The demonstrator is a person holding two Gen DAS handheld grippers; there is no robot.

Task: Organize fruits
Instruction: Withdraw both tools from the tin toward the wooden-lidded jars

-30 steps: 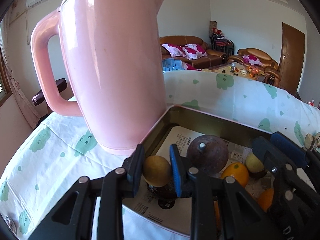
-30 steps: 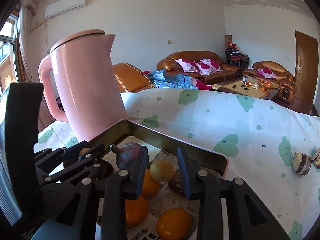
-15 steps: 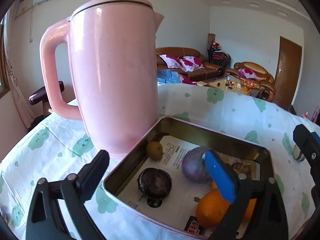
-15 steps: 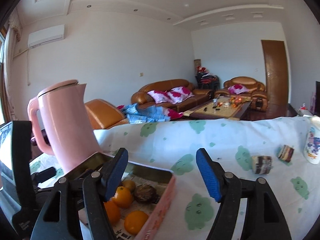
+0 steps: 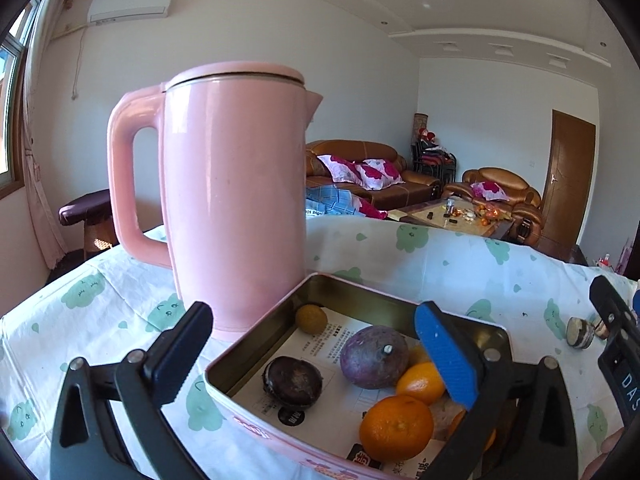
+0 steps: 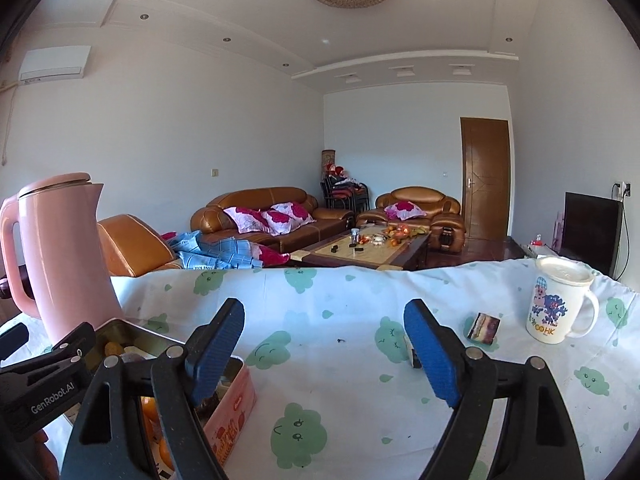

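Note:
A pink metal tin (image 5: 256,364) lined with printed paper holds the fruit: a small yellow-brown fruit (image 5: 311,319) at its far corner, a purple passion fruit (image 5: 374,357), a dark round fruit (image 5: 293,382) and oranges (image 5: 396,428). My left gripper (image 5: 316,360) is open and empty, hovering above the tin. My right gripper (image 6: 324,352) is open and empty, to the right of the tin (image 6: 234,392), over the tablecloth.
A tall pink kettle (image 5: 236,200) stands just behind the tin's left side. A white mug (image 6: 560,304) and small round slices (image 6: 484,328) lie on the cloth to the right. The table's far edge runs behind them.
Both grippers let go of their small yellow fruits, opened and pulled back and up. The left one's fruit now lies in the tin's far corner. The right gripper swung right, off the tin.

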